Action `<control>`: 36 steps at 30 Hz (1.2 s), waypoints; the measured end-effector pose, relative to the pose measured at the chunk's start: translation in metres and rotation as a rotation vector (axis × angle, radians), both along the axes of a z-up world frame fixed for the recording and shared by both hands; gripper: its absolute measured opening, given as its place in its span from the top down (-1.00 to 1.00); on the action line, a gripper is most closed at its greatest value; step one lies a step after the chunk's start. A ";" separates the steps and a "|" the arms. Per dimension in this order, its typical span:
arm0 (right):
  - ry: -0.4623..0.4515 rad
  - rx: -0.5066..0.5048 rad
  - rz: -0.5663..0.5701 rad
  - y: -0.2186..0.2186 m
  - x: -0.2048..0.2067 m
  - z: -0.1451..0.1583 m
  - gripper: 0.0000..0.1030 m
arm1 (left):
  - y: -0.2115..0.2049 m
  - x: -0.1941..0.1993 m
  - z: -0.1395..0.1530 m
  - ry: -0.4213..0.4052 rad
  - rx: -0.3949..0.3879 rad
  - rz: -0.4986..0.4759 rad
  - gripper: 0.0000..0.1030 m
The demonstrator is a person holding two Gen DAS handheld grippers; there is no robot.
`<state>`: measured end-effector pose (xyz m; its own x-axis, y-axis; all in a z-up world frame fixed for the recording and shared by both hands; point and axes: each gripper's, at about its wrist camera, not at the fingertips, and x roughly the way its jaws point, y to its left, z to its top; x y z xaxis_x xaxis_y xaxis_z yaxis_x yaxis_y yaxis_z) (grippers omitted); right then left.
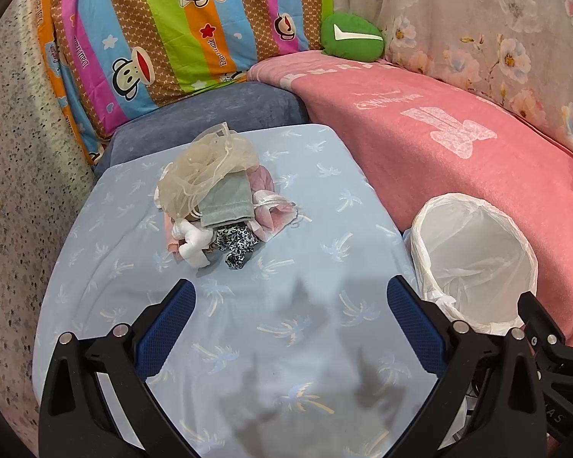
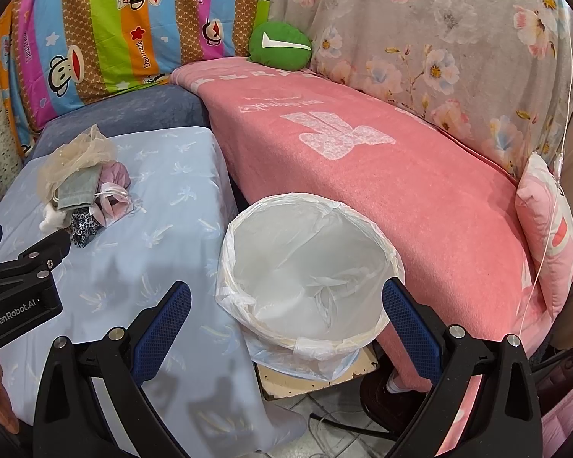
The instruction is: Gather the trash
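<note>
One pile of trash (image 1: 214, 194) lies on the blue table (image 1: 324, 175): a beige net, a grey cloth, pink pieces, a white piece and a spotted piece. One lined bin (image 2: 309, 267) stands just beside the table. The left gripper (image 1: 291, 297) and right gripper (image 2: 286, 299) are both wide open, holding nothing.

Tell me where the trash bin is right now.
The white-lined trash bin stands centre-frame in the right wrist view, wedged between the blue-covered table on its left and the pink blanket on its right; it appears at the left view's right edge.
</note>
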<state>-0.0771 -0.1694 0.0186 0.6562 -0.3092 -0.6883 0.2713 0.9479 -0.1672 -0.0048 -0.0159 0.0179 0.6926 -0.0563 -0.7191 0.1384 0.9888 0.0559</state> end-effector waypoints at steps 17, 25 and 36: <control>-0.012 -0.008 -0.011 0.001 0.000 0.003 -0.88 | 0.009 0.003 0.006 -0.004 -0.032 -0.008 -0.86; -0.024 -0.008 -0.014 0.005 0.004 0.008 -0.88 | 0.018 0.007 0.007 -0.016 -0.055 -0.018 -0.86; -0.038 -0.013 -0.001 0.020 0.015 0.011 -0.88 | 0.035 0.018 0.006 -0.018 -0.086 -0.014 -0.87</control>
